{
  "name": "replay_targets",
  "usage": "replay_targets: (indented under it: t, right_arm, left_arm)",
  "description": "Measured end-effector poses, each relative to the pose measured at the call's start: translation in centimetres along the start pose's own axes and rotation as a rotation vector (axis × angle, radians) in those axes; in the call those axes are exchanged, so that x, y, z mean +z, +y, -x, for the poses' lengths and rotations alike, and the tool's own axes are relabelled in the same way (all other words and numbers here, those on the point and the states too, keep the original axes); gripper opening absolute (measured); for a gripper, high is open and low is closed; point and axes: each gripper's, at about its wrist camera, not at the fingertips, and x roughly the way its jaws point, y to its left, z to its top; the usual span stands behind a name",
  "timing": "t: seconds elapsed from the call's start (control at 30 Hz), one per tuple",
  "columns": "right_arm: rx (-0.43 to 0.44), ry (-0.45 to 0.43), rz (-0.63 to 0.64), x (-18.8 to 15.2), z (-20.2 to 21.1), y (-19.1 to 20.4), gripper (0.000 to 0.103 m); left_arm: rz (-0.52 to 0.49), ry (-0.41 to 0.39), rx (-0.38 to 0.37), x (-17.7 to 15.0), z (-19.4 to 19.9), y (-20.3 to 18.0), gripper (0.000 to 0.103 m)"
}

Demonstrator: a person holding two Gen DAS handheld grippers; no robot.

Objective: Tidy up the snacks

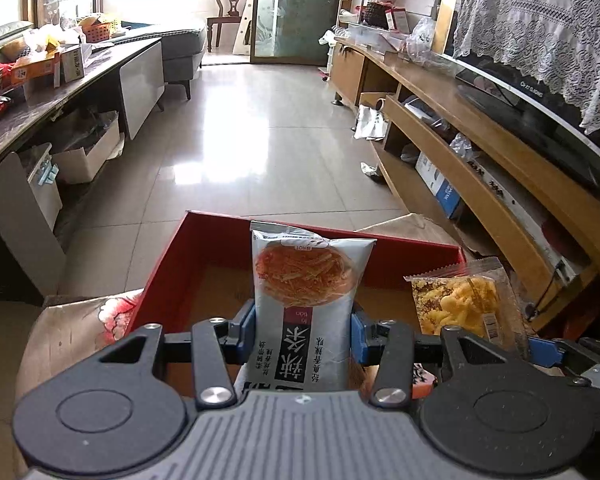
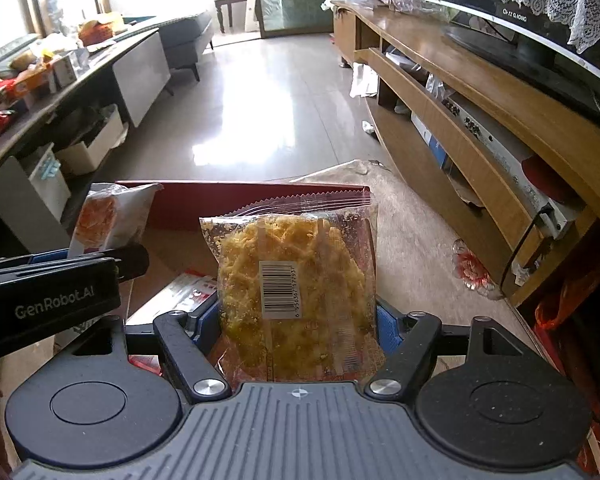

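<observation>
Behind the white snack packet (image 1: 304,300), red box (image 1: 220,236) floor partly hidden.

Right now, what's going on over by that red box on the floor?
A person is sorting snacks with a handheld claw in each hand. The left claw grips a white packet with orange shreds pictured on it; the right claw grips a clear bag of yellow crumbly snack. Both hang above the open red box.
</observation>
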Motion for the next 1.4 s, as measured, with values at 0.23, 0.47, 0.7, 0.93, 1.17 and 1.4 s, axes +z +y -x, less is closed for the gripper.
replay_targets:
  t: [0.23, 0.47, 0.7, 0.93, 1.17, 1.4]
  right_arm:
    - [-0.014, 0.006, 0.007, 0.4, -1.3, -0.1, 0.079]
    - [-0.029, -0.006, 0.038, 0.7, -2.2, 0.5, 0.079]
    - [-0.046, -0.017, 0.072, 1.1, -2.8, 1.0, 0.081]
    - [-0.017, -0.008, 0.093, 1.2, -3.7, 1.5, 0.081]
    - [-0.012, -0.001, 0.081, 1.4, -4.1, 1.5, 0.082]
    - [-0.030, -0.030, 0.088, 1.5, -3.3, 1.6, 0.085]
  left_arm:
    - [-0.011, 0.015, 0.034, 0.2, -1.8, 0.1, 0.046]
    - [-0.012, 0.037, 0.055, 0.4, -3.7, 0.1, 0.046]
    - [-0.003, 0.051, 0.068, 0.4, -4.6, 0.4, 0.046]
    - [0.004, 0.062, 0.077, 0.3, -5.0, 0.5, 0.048]
    - [0.022, 0.055, 0.077, 0.5, -5.0, 0.8, 0.064]
    - [0.037, 0.034, 0.077, 0.7, -4.1, 1.0, 0.073]
